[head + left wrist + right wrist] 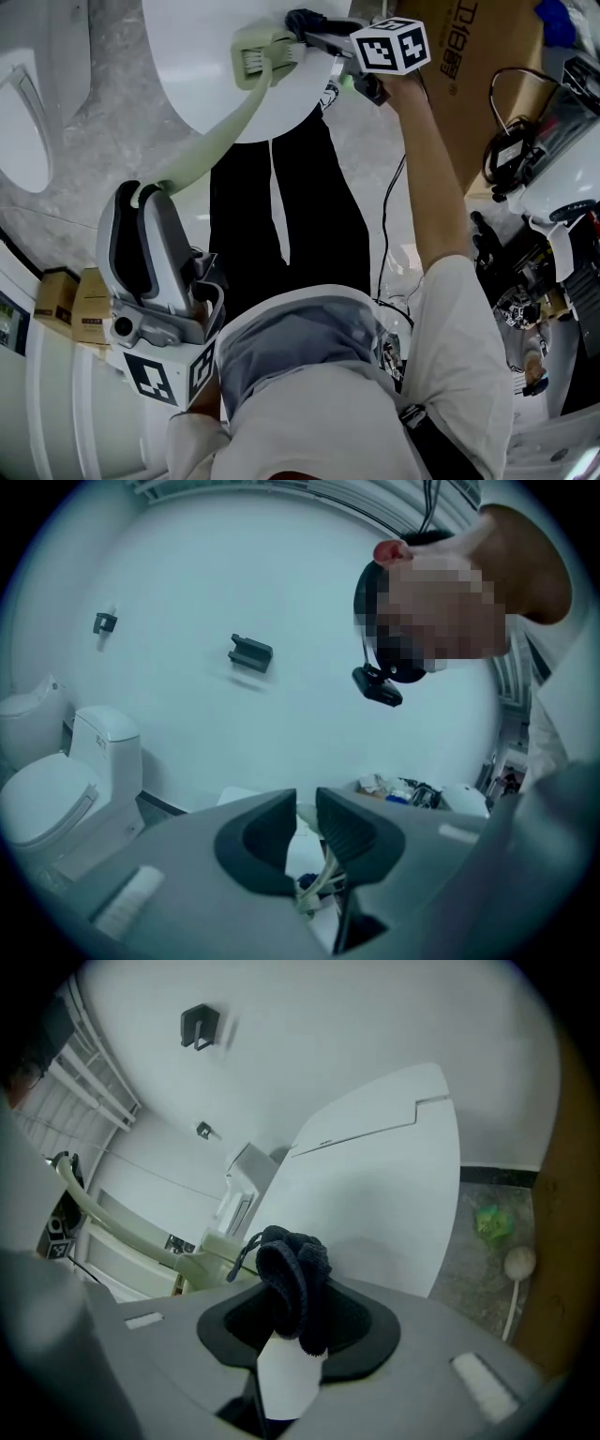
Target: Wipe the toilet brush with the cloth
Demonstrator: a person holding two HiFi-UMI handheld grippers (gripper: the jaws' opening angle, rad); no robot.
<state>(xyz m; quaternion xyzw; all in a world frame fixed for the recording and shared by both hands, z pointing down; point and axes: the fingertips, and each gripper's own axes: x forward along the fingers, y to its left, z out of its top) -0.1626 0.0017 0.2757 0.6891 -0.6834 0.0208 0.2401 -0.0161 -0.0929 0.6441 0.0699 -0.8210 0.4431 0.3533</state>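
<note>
Wiping step looks under way. The left gripper has its fingers nearly closed, pinching the handle end of the pale green toilet brush, which is held out in the air. The right gripper fingers pinch a bunched dark cloth right at the brush head; contact looks likely. Next move calls for rubbing the cloth over the head and down the handle, with a firm left grip so the brush doesn't twist.

The handle end of the long pale green plastic toilet brush hides inside the grey left gripper. The big white toilet lid is cut off up top.
</note>
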